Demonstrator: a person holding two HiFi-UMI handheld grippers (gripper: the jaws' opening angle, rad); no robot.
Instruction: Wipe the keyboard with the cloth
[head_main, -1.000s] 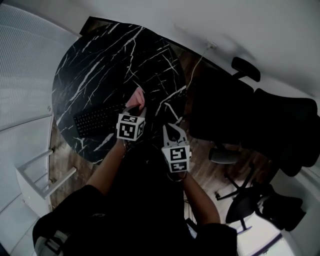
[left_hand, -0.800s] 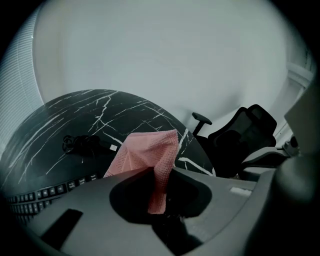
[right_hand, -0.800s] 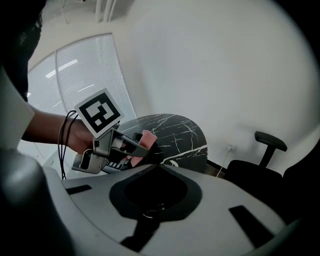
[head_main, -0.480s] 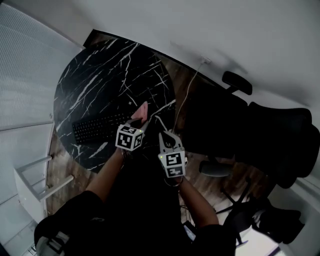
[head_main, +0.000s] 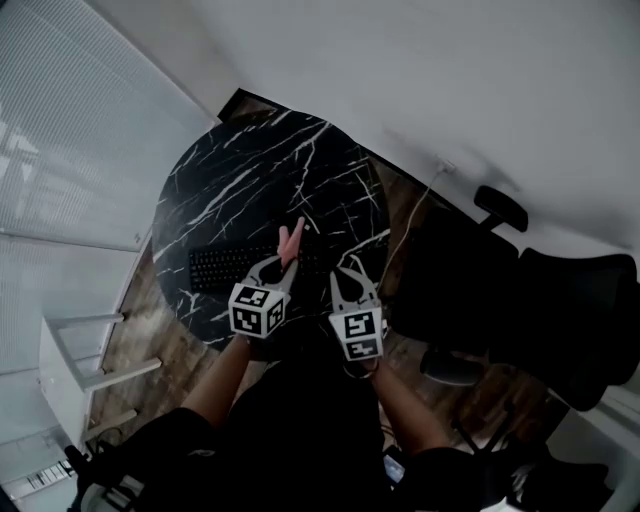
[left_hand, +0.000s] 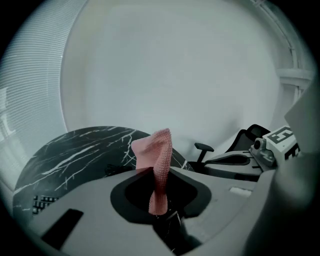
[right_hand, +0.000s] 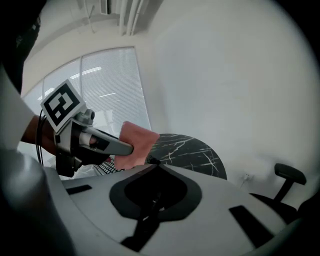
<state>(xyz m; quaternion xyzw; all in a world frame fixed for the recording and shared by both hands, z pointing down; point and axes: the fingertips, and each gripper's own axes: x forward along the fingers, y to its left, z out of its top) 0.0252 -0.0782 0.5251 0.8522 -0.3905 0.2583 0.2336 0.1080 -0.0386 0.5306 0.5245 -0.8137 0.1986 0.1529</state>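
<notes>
A black keyboard (head_main: 232, 266) lies on the round black marble table (head_main: 250, 180), near its front edge. My left gripper (head_main: 282, 264) is shut on a pink cloth (head_main: 291, 241), which sticks up from the jaws just above the keyboard's right end. In the left gripper view the cloth (left_hand: 159, 162) stands upright between the closed jaws, with the keyboard (left_hand: 42, 202) low at the left. My right gripper (head_main: 350, 276) hovers beside the left one at the table's front edge, shut and holding nothing. From the right gripper view I see the cloth (right_hand: 136, 142) and the left gripper (right_hand: 90, 137).
Black office chairs (head_main: 560, 300) stand to the right of the table, and a white cable (head_main: 415, 215) runs down from the wall. A white rack (head_main: 75, 350) is at the left beside the blinds (head_main: 70, 130). Wooden floor shows around the table.
The head view has swung, so the table sits more to the centre. Both grippers stay side by side at the table's front edge. The cloth remains gripped in the left one.
</notes>
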